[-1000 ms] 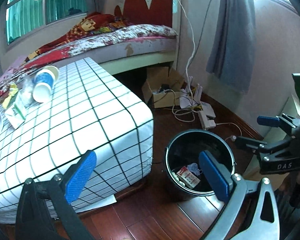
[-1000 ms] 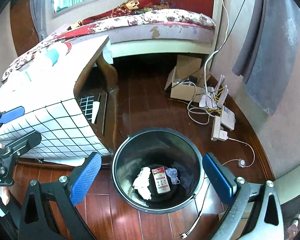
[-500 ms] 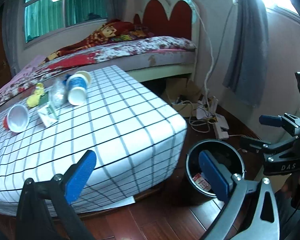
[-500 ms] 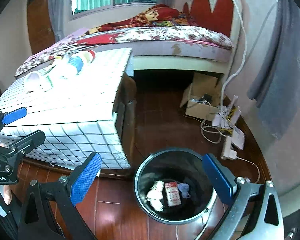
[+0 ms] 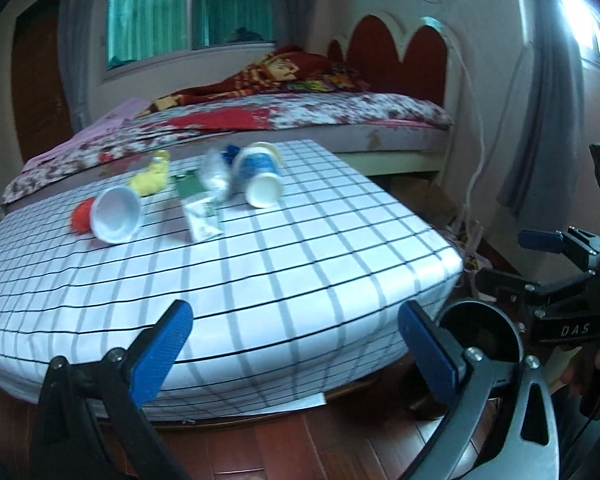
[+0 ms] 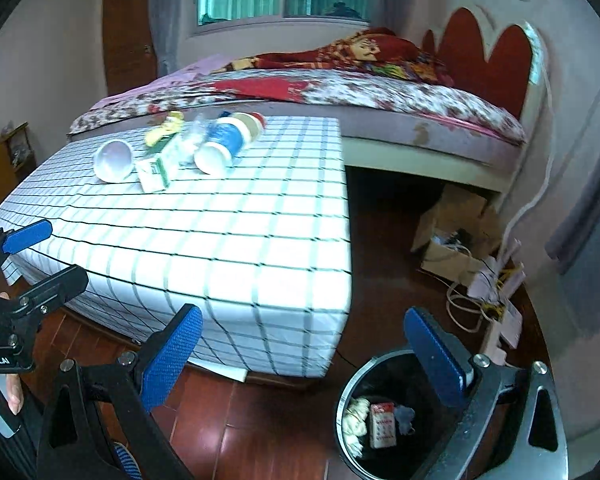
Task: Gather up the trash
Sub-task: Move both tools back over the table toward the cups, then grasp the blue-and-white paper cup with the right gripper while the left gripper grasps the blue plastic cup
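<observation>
Now, left tool [image 5: 296, 344]: I hold it wide open and empty, low before the table [image 5: 300, 264], aimed at the trash.
Right tool [image 6: 302, 354]: also agape, empty, over the bin [image 6: 346, 396].
Trash: cups [image 5: 262, 178], carton [image 5: 200, 216], wrappers clustered at the table's far side.
Obstacle: the table edge lies between tools and trash; cables [image 6: 488, 292] lie on the floor beside the bin.

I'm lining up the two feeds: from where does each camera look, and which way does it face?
Left wrist: on the left hand-held gripper, open, facing the checked table and bed; the right hand-held gripper shows at right.
Right wrist: on the right hand-held gripper, open, above the trash bin; the left one shows at left.
Shared: table, bed, blue cup, bin.
</observation>
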Demonstrator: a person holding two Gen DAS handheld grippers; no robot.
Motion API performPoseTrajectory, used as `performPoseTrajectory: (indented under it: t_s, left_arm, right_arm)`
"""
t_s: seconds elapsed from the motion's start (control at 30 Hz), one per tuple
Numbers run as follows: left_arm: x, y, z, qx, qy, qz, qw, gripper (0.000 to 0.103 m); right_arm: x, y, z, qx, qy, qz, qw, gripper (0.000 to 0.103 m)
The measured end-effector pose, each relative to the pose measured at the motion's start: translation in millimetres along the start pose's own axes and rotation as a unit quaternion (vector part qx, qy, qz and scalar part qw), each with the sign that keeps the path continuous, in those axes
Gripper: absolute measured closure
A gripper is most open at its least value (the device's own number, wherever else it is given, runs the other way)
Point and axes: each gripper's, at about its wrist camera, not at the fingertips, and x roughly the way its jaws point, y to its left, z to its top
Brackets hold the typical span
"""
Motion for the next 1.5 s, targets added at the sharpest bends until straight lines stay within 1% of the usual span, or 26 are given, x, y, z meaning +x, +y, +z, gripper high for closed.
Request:
performPoseTrajectory:
  t_s: [0.27, 0.4, 0.53, 0.63, 0.7, 0.8, 0.87, 0.93, 0.97, 1.17, 1.23, 1.37, 1.5]
  left_arm:
    - [-6, 56, -8, -0.035, 0.002, 0.048, 0.9982, 0.000]
    - [-3, 91, -10, -0.061, 0.007, 0.076, 0.9952, 0.000]
    - [6, 116, -9, -0.082, 0.014, 0.092, 0.9922, 0.001]
    - [15, 131, -5, -0.094, 0.011, 0.102, 0.9902, 0.001]
    - [23, 139, 1, -0.096, 0.011, 0.110, 0.9892, 0.001]
    - [40, 152, 9, -0.099, 0.018, 0.117, 0.9881, 0.001]
    - [52, 161, 15, -0.101, 0.021, 0.122, 0.9871, 0.001]
    - [63, 169, 19, -0.108, 0.023, 0.122, 0.9863, 0.002]
    - [70, 175, 23, -0.112, 0.024, 0.123, 0.9858, 0.002]
    - [105, 202, 41, -0.123, 0.034, 0.128, 0.9834, 0.013]
    - [119, 211, 48, -0.125, 0.042, 0.133, 0.9823, 0.019]
    - [142, 224, 57, -0.134, 0.061, 0.141, 0.9791, 0.027]
    - [160, 232, 58, -0.145, 0.078, 0.136, 0.9770, 0.037]
  right_arm:
    - [23, 45, 29, -0.022, 0.003, 0.028, 0.999, 0.001]
    - [35, 68, 45, -0.049, 0.000, 0.025, 0.998, 0.001]
    - [51, 83, 63, -0.059, -0.005, 0.029, 0.998, 0.001]
    - [66, 89, 77, -0.056, -0.014, 0.025, 0.998, 0.001]
    - [80, 91, 87, -0.050, -0.018, 0.031, 0.998, 0.001]
    - [101, 96, 101, -0.050, -0.001, 0.032, 0.998, 0.001]
    - [116, 96, 112, -0.049, 0.009, 0.022, 0.999, 0.001]
    - [132, 95, 122, -0.039, 0.017, 0.038, 0.998, 0.001]
    - [138, 94, 126, -0.037, 0.017, 0.035, 0.999, 0.001]
    - [176, 97, 145, -0.038, 0.017, 0.031, 0.999, 0.001]
    - [188, 95, 150, -0.028, 0.021, 0.032, 0.999, 0.001]
    - [208, 93, 160, -0.003, 0.030, 0.039, 0.999, 0.001]
    - [223, 93, 166, 0.006, 0.036, 0.040, 0.999, 0.002]
